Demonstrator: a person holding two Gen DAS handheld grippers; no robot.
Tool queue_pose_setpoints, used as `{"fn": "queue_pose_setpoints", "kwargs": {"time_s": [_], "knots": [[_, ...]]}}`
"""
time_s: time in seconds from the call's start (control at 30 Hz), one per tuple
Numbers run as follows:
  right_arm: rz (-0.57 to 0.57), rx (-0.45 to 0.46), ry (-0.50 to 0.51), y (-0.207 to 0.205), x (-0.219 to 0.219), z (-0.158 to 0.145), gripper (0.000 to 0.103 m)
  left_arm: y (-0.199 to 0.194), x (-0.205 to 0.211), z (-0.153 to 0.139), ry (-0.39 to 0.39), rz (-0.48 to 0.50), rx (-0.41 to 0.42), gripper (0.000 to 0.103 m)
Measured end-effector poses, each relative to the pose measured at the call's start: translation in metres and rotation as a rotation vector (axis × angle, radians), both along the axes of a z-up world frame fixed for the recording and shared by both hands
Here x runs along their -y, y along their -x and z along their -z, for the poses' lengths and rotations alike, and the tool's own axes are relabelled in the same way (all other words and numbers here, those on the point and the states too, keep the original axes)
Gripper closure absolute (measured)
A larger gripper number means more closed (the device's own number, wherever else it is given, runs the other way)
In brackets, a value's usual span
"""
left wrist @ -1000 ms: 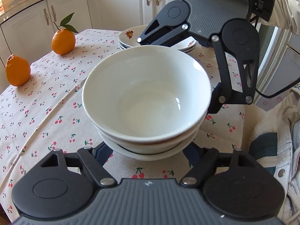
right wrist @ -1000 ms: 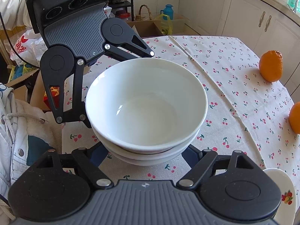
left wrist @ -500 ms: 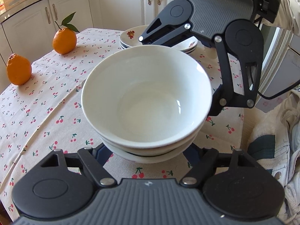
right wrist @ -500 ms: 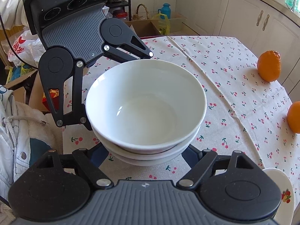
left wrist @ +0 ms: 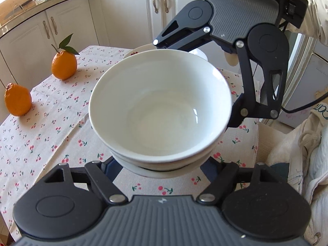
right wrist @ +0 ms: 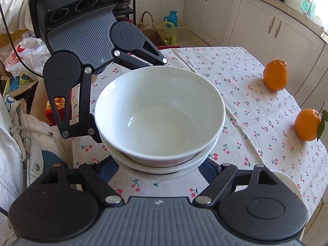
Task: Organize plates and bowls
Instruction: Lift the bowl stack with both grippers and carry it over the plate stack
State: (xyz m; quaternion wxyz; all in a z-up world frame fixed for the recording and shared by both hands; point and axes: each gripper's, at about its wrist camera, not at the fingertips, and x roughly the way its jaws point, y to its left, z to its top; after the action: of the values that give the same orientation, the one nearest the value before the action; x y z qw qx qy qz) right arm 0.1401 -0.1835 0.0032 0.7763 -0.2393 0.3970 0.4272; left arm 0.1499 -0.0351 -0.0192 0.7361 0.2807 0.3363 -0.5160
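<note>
A stack of white bowls (left wrist: 161,110) (right wrist: 160,114) is held above the cherry-print tablecloth (left wrist: 51,112) between my two grippers, which face each other. My left gripper (left wrist: 162,164) grips the stack's near side, its fingers spread around the lower bowls. My right gripper (right wrist: 162,164) grips the opposite side the same way. Each gripper shows in the other's view, across the bowls. A stack of white plates (left wrist: 139,50) lies behind the bowls, mostly hidden. A plate edge (right wrist: 287,182) shows at the right gripper's side.
Two oranges (left wrist: 64,65) (left wrist: 18,99) sit on the far side of the table, also in the right wrist view (right wrist: 275,74) (right wrist: 307,124). White cabinets (left wrist: 127,14) stand behind. A person's white jacket (left wrist: 307,143) is beside the table edge.
The bowl stack has risen with both grippers. The plates behind it are now mostly hidden and the table lies lower in view.
</note>
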Motion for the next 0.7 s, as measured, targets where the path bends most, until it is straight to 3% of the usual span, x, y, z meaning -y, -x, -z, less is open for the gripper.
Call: {"fn": "queue_pose_setpoints", "kwargs": {"time_s": [0.7], "knots": [[0.192, 0.095, 0.015, -0.005, 0.108, -0.024, 0.016, -0.036, 0.110, -0.018, 0.032, 0.146, 0.041, 0.023]]}}
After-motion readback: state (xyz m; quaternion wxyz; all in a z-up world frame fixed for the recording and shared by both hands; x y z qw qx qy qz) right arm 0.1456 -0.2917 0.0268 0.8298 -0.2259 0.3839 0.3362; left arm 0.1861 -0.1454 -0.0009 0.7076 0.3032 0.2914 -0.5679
